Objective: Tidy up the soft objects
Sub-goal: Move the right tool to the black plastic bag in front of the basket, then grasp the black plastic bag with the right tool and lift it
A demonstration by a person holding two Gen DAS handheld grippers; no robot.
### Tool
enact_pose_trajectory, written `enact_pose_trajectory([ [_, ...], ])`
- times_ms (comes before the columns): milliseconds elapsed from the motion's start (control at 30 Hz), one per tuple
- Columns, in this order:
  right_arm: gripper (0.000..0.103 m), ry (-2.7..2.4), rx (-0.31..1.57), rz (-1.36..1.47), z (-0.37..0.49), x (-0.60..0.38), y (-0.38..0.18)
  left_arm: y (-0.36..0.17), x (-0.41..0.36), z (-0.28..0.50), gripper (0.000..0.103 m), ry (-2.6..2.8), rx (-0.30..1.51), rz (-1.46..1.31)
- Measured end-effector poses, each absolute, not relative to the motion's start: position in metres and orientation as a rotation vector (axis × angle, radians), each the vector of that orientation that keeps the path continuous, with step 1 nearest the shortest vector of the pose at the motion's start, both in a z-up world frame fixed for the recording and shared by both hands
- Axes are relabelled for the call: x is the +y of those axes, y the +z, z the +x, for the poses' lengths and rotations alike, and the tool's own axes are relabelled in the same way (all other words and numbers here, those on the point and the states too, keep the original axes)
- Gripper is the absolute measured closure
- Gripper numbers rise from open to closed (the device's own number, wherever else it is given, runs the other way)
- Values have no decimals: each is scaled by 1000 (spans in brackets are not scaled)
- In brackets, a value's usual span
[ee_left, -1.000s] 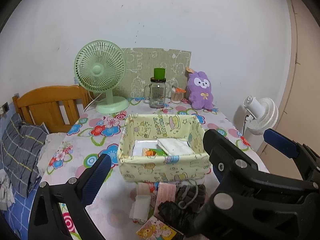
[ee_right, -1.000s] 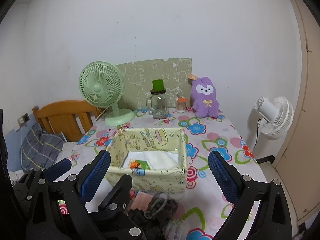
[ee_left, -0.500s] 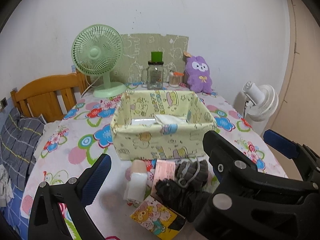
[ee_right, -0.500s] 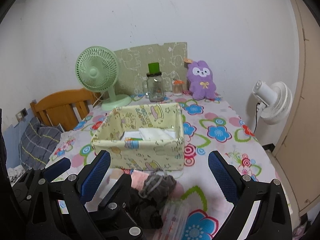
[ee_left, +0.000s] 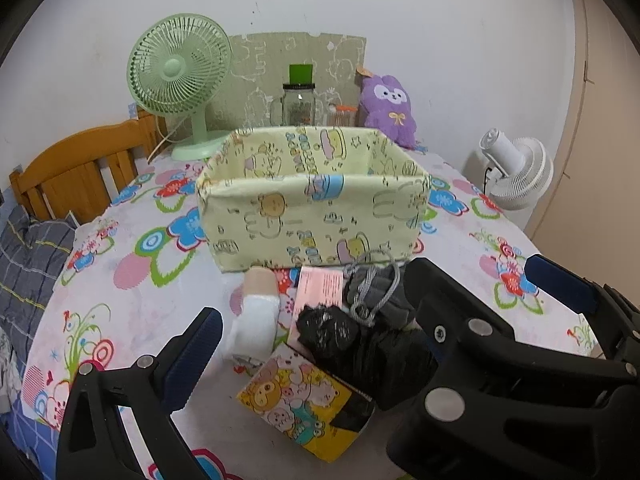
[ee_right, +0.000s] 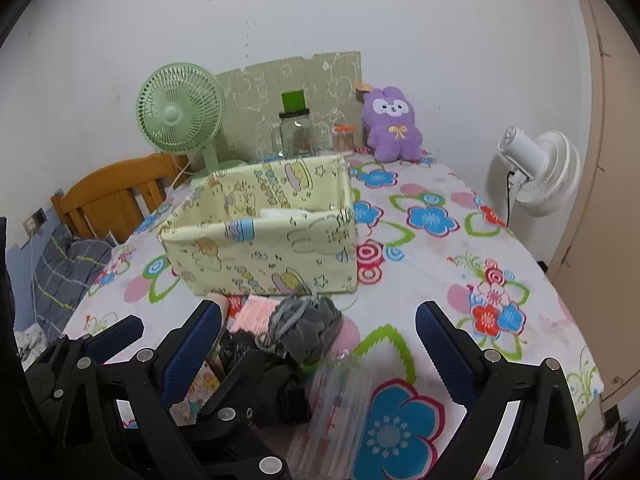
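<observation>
A yellow cartoon-print fabric basket (ee_left: 312, 208) (ee_right: 260, 248) stands mid-table, with white tissue (ee_right: 284, 213) showing inside. In front of it lies a pile: a rolled white-and-pink sock (ee_left: 258, 320), a pink packet (ee_left: 320, 288), a grey corded pouch (ee_left: 372, 288) (ee_right: 308, 332), a black bundle (ee_left: 360, 340) (ee_right: 240, 344), a cartoon packet (ee_left: 304, 404) and a clear plastic packet (ee_right: 340, 408). My left gripper (ee_left: 320, 340) hangs open over the pile, its right finger mostly hidden behind the right gripper. My right gripper (ee_right: 316, 340) is open just above the grey pouch, holding nothing.
At the table's back stand a green fan (ee_left: 180, 72), a glass jar (ee_left: 299, 106) and a purple plush (ee_left: 390, 108). A white fan (ee_left: 516, 172) sits off the right edge. A wooden chair back (ee_left: 76, 168) and plaid cloth (ee_left: 28, 256) are left.
Both grippers have come down and forward toward the pile. The basket now shows more of its front wall, and the pile sits between the fingers. Neither gripper's opening has changed.
</observation>
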State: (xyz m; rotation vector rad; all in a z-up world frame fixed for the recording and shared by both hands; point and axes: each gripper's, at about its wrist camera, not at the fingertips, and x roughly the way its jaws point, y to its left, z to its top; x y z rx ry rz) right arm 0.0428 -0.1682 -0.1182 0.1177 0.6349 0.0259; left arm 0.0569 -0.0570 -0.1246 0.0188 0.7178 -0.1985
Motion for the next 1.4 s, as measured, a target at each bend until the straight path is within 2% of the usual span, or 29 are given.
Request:
enact_pose_trajectory([
  [133, 5, 36, 658, 117, 42, -165, -129, -133, -54, 56, 1, -201, 734, 19],
  [433, 15, 61, 714, 112, 44, -158, -151, -155, -49, 56, 1, -181, 782, 16],
  [600, 28, 70, 756, 118, 48, -155, -164, -166, -47, 58, 1, -170, 812, 20],
  [700, 41, 83, 779, 122, 51, -153, -169, -170, -45, 59, 1, -159, 822, 21],
  [767, 53, 87, 789, 119, 52, -150, -172, -172, -43, 59, 6, -157, 831, 15],
  [800, 56, 90, 789, 118, 52, -150, -173, -173, -42, 59, 9, -162, 834, 11],
  [833, 62, 96, 789, 118, 52, -149, -173, -174, -42, 59, 15, -169, 840, 8],
  [867, 68, 104, 792, 120, 52, -148, -174, -174, -41, 59, 15, -171, 841, 6],
  [933, 73, 108, 790, 118, 53, -147, -174, -174, -41, 59, 16, -170, 840, 7],
  [1167, 79, 111, 781, 116, 52, -146, -172, -171, -40, 58, 18, -169, 829, 6],
  [1400, 80, 115, 760, 116, 52, -145, -164, -164, -39, 58, 18, -162, 812, 1],
])
